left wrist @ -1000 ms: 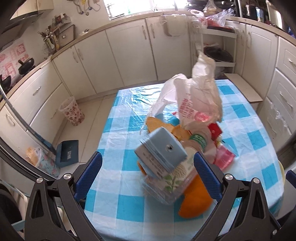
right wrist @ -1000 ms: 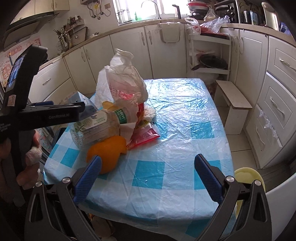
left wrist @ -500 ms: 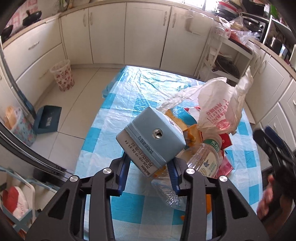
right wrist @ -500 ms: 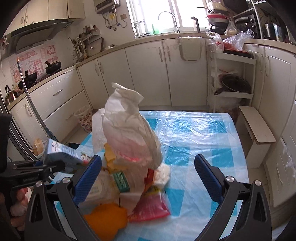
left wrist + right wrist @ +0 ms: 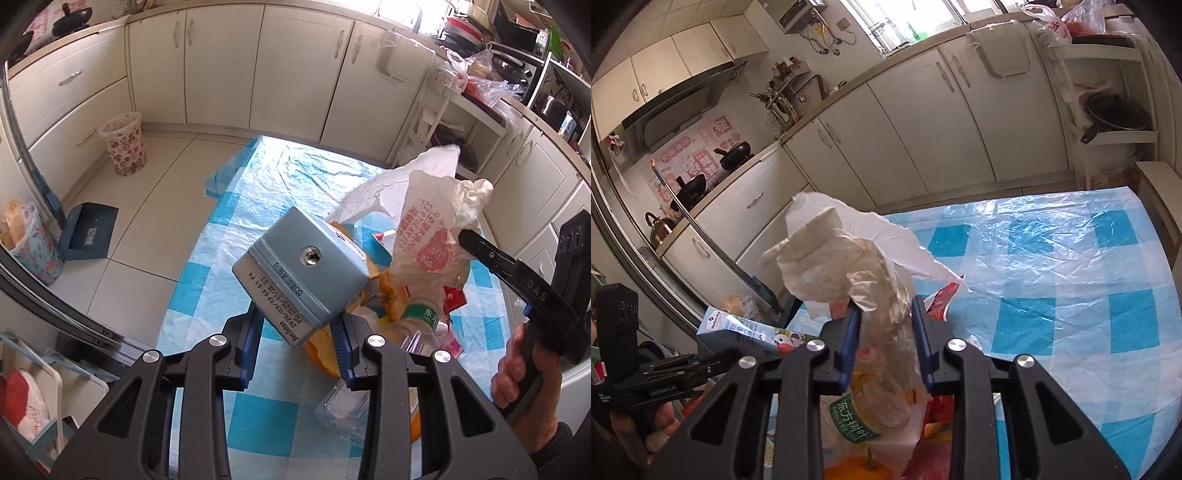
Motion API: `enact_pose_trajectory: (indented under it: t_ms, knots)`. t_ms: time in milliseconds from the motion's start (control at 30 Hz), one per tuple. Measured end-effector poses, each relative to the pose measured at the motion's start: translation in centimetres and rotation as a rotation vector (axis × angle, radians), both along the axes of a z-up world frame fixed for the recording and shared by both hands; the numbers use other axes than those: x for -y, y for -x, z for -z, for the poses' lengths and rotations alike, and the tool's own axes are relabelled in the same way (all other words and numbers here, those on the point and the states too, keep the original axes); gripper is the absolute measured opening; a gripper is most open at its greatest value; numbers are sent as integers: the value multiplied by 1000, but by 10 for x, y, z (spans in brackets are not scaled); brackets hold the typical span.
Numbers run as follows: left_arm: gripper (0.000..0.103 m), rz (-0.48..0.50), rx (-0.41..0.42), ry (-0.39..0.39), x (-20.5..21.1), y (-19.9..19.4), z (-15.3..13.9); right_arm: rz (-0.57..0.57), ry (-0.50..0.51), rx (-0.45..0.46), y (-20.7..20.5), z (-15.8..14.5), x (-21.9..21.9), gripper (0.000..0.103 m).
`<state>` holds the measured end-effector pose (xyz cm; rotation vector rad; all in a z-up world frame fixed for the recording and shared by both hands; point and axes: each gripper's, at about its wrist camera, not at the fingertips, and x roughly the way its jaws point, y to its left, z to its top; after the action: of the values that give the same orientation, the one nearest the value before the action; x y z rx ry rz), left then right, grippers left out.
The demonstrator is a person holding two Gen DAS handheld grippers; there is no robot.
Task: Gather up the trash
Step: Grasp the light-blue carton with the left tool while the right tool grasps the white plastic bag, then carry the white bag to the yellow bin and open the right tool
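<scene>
Now left tool clamped on light-blue milk carton, lifted over trash pile. Right tool pinched on crumpled white plastic bag, held upright above pile. Under it: clear bottle with green label, orange peel, red wrappers, all on blue-checked desk. Patterned wastebasket on floor, well apart.

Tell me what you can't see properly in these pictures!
- Left wrist view: the blue carton hides most of the orange peel.
- Right wrist view: the right gripper covers part of the bottle.
- Both views: what is inside the plastic bag, whose crumpled film hides it.
</scene>
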<state>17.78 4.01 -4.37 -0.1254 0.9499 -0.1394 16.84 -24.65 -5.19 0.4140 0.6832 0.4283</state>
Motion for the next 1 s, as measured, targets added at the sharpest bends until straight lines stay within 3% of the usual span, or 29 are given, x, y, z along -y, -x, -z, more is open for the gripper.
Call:
enact_pose_trajectory:
  t_ms: [133,400,600,800,1000]
  knots:
    - [33,-2,40,14,-3,5,-9,8,-10,49,11,-16,10,15]
    - [33,-31,141,87,-15,17,-32,50,-21,146,36,-47,39,14]
    - [33,21,190,122,-2,30,-42,132,76,133,57,-52,71,14]
    - [33,113,223,164,29,43,-51,334,247,29,108,-36,141,14]
    - [33,241,233,195,78,63,-55,547,370,-219,175,14,225,14]
